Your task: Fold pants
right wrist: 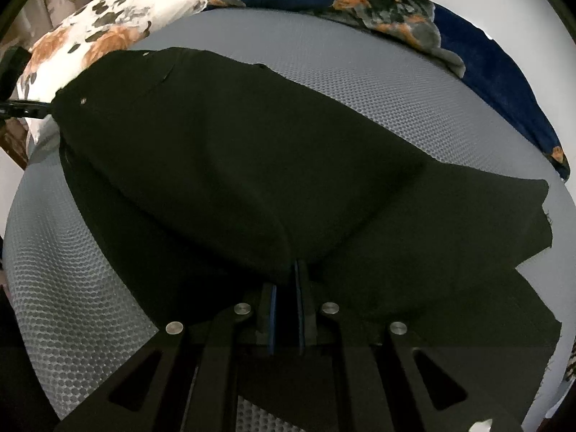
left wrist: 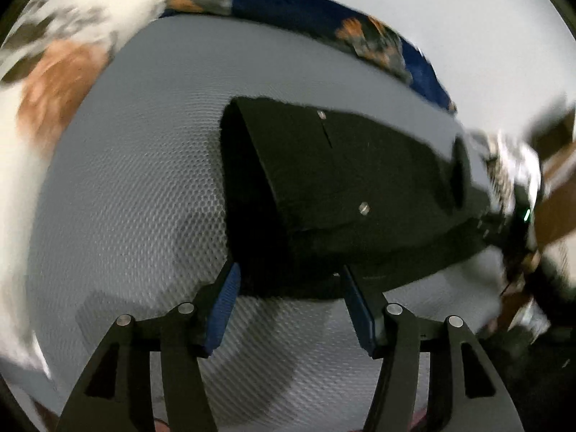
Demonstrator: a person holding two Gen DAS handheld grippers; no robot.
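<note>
Black pants (right wrist: pixel 234 165) lie folded lengthwise on a grey dotted mattress (right wrist: pixel 360 82). In the left wrist view the waistband end of the pants (left wrist: pixel 342 180) shows two metal buttons. My left gripper (left wrist: pixel 288 280) is open, its blue pads on either side of the waistband's near edge, not closed on it. My right gripper (right wrist: pixel 288 280) is shut on a fold of the pants near the middle and lifts the cloth a little. The other gripper shows at the far left edge of the right wrist view (right wrist: pixel 14 104), by the waistband.
A white floral pillow (right wrist: pixel 108 25) lies at the far left of the mattress. A blue floral blanket (right wrist: pixel 414 18) runs along the far edge. The person's hand and the other gripper (left wrist: pixel 518 216) are blurred at the right of the left wrist view.
</note>
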